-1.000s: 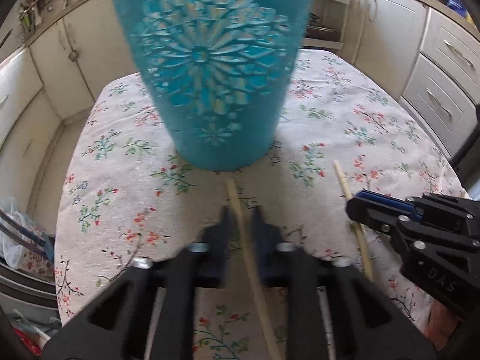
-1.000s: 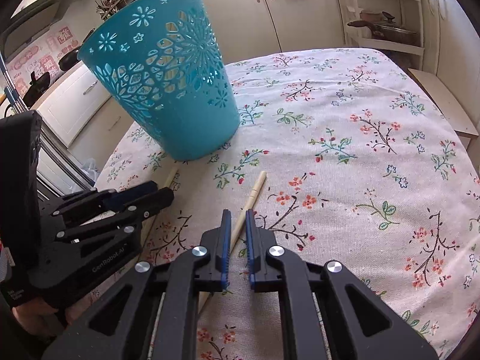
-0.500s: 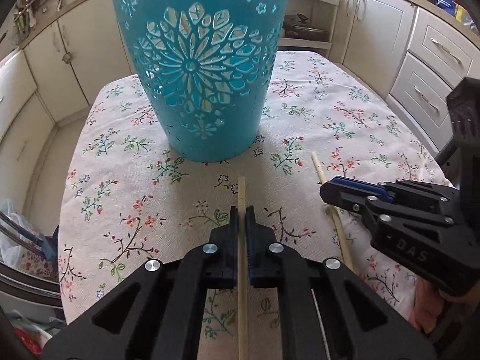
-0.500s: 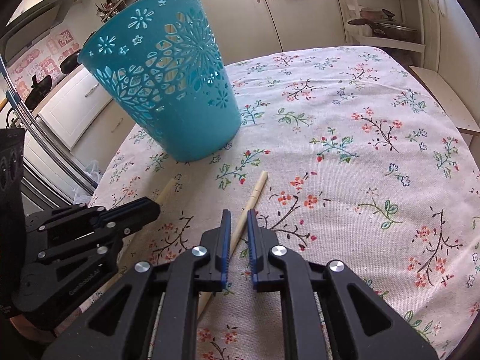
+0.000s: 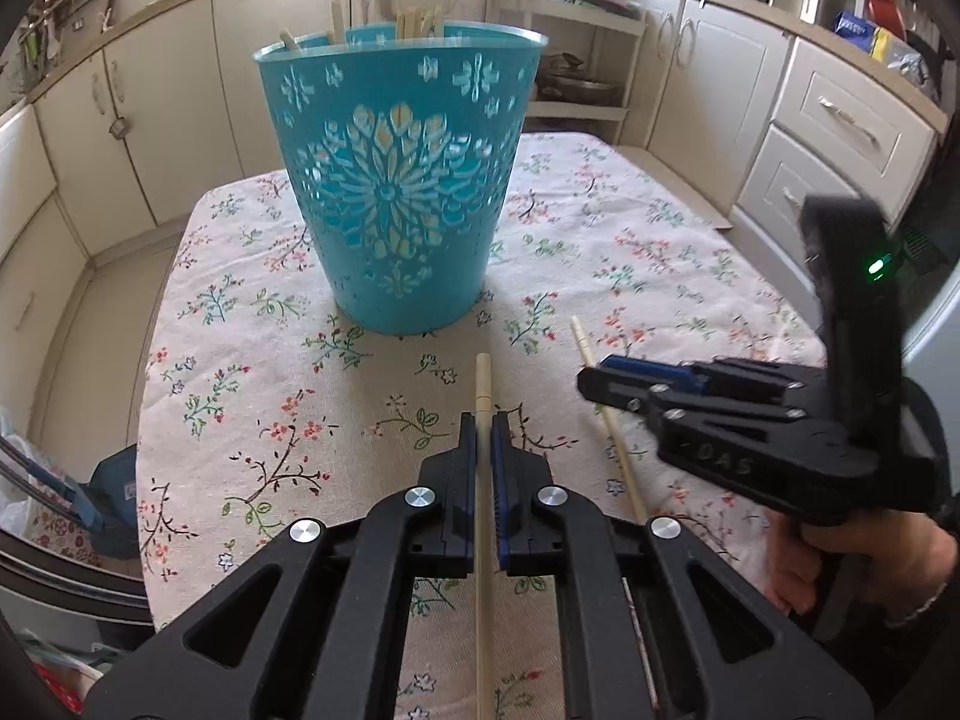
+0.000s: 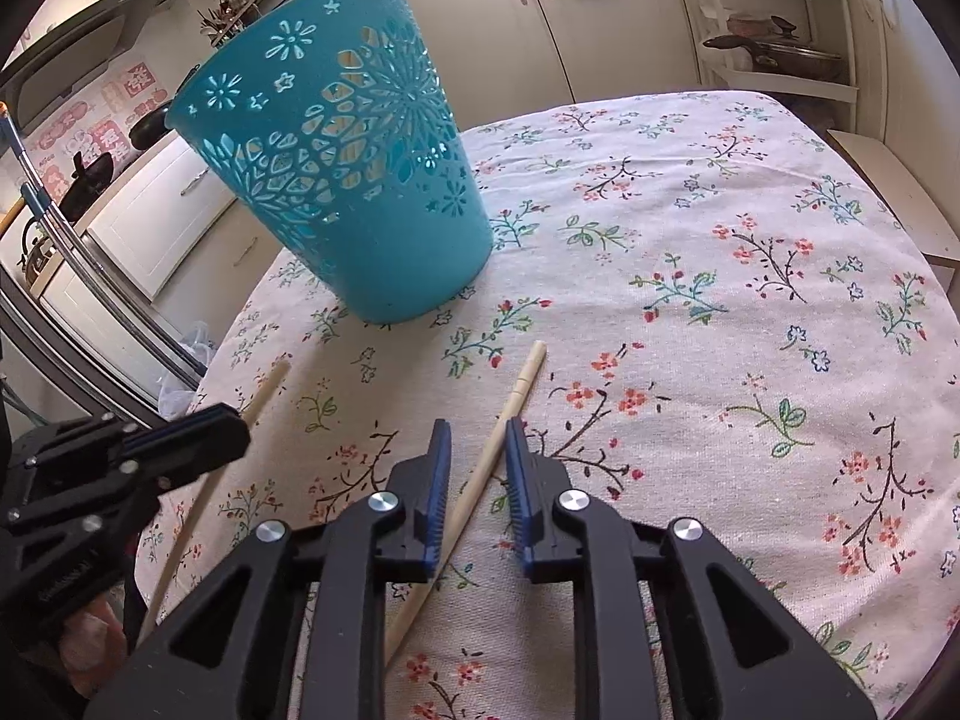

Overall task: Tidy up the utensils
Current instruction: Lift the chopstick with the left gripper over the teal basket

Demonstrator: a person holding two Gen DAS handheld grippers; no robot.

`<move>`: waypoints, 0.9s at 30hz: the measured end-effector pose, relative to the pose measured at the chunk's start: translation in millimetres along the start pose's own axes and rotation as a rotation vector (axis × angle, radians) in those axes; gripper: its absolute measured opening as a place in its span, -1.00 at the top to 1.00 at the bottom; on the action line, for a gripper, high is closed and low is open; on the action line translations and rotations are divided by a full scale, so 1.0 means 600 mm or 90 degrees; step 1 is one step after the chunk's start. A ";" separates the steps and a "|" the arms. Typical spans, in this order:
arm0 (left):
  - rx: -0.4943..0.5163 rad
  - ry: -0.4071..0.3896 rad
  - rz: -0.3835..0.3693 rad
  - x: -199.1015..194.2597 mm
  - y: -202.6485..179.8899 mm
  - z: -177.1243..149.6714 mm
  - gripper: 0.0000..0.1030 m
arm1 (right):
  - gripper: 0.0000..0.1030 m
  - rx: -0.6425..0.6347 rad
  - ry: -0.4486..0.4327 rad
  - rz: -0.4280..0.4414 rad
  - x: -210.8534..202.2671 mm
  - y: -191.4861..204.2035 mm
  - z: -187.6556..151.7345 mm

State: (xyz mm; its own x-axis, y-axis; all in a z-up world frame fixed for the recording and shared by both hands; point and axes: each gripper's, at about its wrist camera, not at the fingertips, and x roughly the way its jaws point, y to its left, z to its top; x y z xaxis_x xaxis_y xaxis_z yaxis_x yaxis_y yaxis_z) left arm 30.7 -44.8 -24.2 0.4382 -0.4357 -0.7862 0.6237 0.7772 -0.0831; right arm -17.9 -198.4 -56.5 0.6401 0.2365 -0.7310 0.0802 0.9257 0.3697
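A teal cut-out basket [image 5: 399, 180] stands upright on the flowered tablecloth, with several wooden utensils inside; it also shows in the right wrist view [image 6: 342, 162]. My left gripper [image 5: 483, 426] is shut on a wooden chopstick [image 5: 483, 384] and holds it pointing at the basket. A second chopstick [image 6: 510, 408] lies on the cloth. My right gripper [image 6: 475, 438] is open, its jaws either side of that chopstick. It also shows in the left wrist view [image 5: 606, 378], above the lying chopstick [image 5: 585, 348].
The table [image 6: 750, 252] is covered by a flowered cloth. Cream kitchen cabinets [image 5: 840, 138] stand close around it. An open shelf with pans [image 6: 774, 48] is at the back right. A bag and clutter [image 5: 36, 504] lie on the floor at the left.
My left gripper closed on its chopstick and pulled back and up from the basket. My right gripper opened from nearly shut around the second chopstick.
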 end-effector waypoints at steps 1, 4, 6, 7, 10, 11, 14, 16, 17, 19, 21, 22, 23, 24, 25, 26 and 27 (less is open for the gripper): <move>-0.002 -0.004 -0.007 -0.007 0.001 0.002 0.91 | 0.59 -0.001 0.000 0.000 0.000 0.001 0.000; -0.010 -0.018 -0.033 -0.027 0.003 0.011 0.91 | 0.58 -0.001 0.000 0.002 0.000 0.002 -0.001; -0.019 -0.033 -0.055 -0.048 0.006 0.020 0.91 | 0.57 0.000 0.000 0.003 0.000 0.004 -0.001; -0.024 -0.045 -0.068 -0.064 0.009 0.027 0.91 | 0.56 -0.001 0.000 0.004 0.000 0.004 -0.001; -0.034 -0.083 -0.094 -0.105 0.014 0.049 0.91 | 0.51 -0.005 0.000 0.005 0.001 0.007 -0.001; -0.036 -0.095 -0.099 -0.118 0.017 0.056 0.91 | 0.49 -0.007 0.000 0.006 0.001 0.009 -0.001; -0.046 -0.137 -0.117 -0.159 0.028 0.089 0.91 | 0.46 -0.009 -0.001 0.008 0.000 0.012 -0.003; -0.052 -0.165 -0.121 -0.183 0.035 0.113 0.91 | 0.45 -0.011 -0.001 0.009 -0.001 0.013 -0.003; -0.054 -0.184 -0.122 -0.196 0.039 0.129 0.91 | 0.43 -0.011 -0.001 0.009 -0.002 0.013 -0.003; -0.056 -0.214 -0.117 -0.213 0.044 0.153 0.91 | 0.40 -0.013 -0.001 0.011 -0.002 0.014 -0.004; -0.062 -0.249 -0.108 -0.229 0.050 0.181 0.91 | 0.39 -0.014 -0.001 0.011 0.000 0.014 -0.002; -0.067 -0.264 -0.103 -0.236 0.053 0.194 0.91 | 0.38 -0.014 -0.001 0.011 0.000 0.015 -0.002; -0.075 -0.283 -0.095 -0.242 0.057 0.210 0.91 | 0.38 -0.015 -0.001 0.011 0.000 0.015 -0.002; -0.080 -0.295 -0.091 -0.244 0.059 0.220 0.91 | 0.37 -0.016 -0.001 0.011 0.000 0.015 -0.002; -0.084 -0.312 -0.085 -0.247 0.061 0.234 0.91 | 0.37 -0.017 -0.001 0.011 0.000 0.015 -0.002; -0.088 -0.328 -0.078 -0.247 0.063 0.247 0.91 | 0.35 -0.018 -0.001 0.011 0.000 0.016 -0.002; -0.091 -0.337 -0.074 -0.247 0.062 0.257 0.91 | 0.35 -0.019 -0.001 0.010 0.001 0.017 -0.002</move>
State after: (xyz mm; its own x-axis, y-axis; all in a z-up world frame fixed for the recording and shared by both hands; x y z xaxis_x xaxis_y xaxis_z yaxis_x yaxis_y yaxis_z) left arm 88.7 -20.9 183.7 0.6604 -0.6618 -0.3547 0.6092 0.7484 -0.2621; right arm -17.8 -188.5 -53.8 0.6420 0.2508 -0.7245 0.0473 0.9302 0.3640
